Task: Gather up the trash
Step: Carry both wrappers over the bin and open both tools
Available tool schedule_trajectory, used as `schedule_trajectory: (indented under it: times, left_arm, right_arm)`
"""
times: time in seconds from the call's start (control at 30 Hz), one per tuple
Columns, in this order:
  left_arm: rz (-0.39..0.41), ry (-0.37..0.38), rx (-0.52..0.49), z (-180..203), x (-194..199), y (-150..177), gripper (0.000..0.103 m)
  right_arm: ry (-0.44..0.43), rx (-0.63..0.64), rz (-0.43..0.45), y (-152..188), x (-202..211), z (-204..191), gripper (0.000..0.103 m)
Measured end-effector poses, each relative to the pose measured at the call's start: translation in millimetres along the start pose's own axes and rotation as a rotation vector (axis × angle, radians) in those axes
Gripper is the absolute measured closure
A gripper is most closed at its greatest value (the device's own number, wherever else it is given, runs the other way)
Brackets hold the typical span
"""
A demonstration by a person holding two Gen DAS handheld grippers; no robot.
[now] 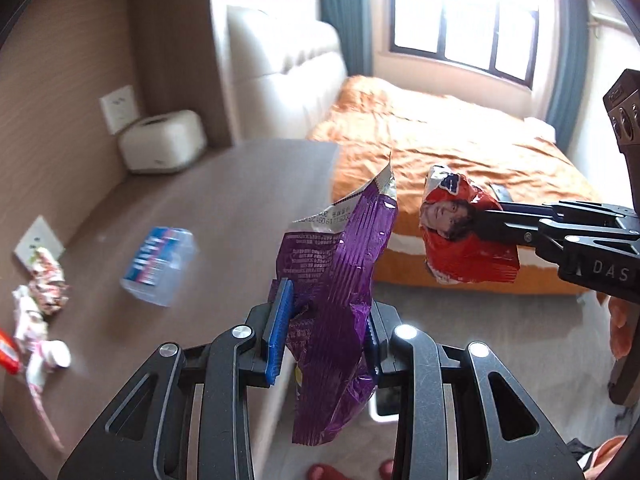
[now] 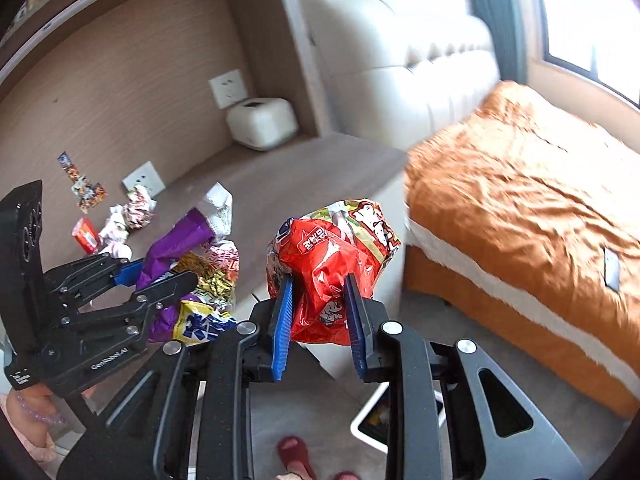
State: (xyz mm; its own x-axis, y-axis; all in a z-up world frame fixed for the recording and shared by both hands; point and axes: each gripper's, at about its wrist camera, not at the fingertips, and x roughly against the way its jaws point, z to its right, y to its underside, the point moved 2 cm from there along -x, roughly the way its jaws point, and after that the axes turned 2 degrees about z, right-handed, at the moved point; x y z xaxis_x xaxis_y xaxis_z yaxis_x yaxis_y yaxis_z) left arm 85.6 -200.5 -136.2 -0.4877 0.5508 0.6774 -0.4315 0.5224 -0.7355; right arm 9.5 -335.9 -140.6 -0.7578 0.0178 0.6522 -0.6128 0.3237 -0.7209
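**Both grippers loaded with snack wrappers**

Left gripper (image 1: 326, 328): the blue finger pads (image 1: 279, 330) are clamped on a purple wrapper (image 1: 332, 280). The wrapper stands upright between the pads, its torn silver top edge pointing up and its lower end hanging below them. The same gripper (image 2: 154, 280) shows from the side in the right wrist view, where the yellow printed face of the purple wrapper (image 2: 180, 236) is visible.

Right gripper (image 2: 318, 304): the blue finger pads (image 2: 282, 320) are clenched on a crumpled red wrapper (image 2: 328, 264), which bulges above and between them. In the left wrist view this gripper (image 1: 496, 216) enters from the right with the red wrapper (image 1: 464, 236) at its tip, held in the air beside the purple one, the two apart.

Remaining trash: a clear plastic bottle (image 1: 160, 266) lies on its side on the wooden desk (image 1: 224, 200). Several crumpled wrappers (image 2: 138, 206) and a small red packet (image 2: 85, 235) lie near the wall by a socket (image 2: 144, 178).

Surroundings: a white tissue box (image 2: 262, 122) sits at the desk's back corner. A bed with an orange cover (image 2: 520, 184) stands beyond the desk. A white-rimmed bin (image 2: 378, 420) is on the floor below the right gripper.
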Motion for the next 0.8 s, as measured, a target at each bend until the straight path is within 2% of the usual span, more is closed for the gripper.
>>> schedule_trajectory:
  times: [0.27, 0.43, 0.67, 0.7, 0.77, 0.8]
  left_arm:
    - [-0.155, 0.134, -0.053, 77, -77, 53, 0.072]
    - [-0.227, 0.191, -0.066, 102, -134, 90, 0.071]
    - [-0.303, 0.250, -0.062, 119, -224, 157, 0.071]
    - [-0.315, 0.259, -0.058, 120, -235, 167, 0.067]
    - [-0.332, 0.300, -0.036, 121, -257, 189, 0.038]
    - [-0.334, 0.310, -0.020, 122, -264, 197, 0.006]
  right_arm:
    - [0.083, -0.142, -0.093, 69, -6, 66, 0.077]
    - [0.093, -0.251, -0.189, 127, -48, 107, 0.077]
    - [0.119, -0.315, -0.264, 201, -117, 146, 0.077]
    - [0.122, -0.325, -0.274, 213, -128, 151, 0.077]
    - [0.106, -0.348, -0.308, 234, -149, 160, 0.072]
    - [0.093, -0.362, -0.331, 245, -160, 164, 0.046]
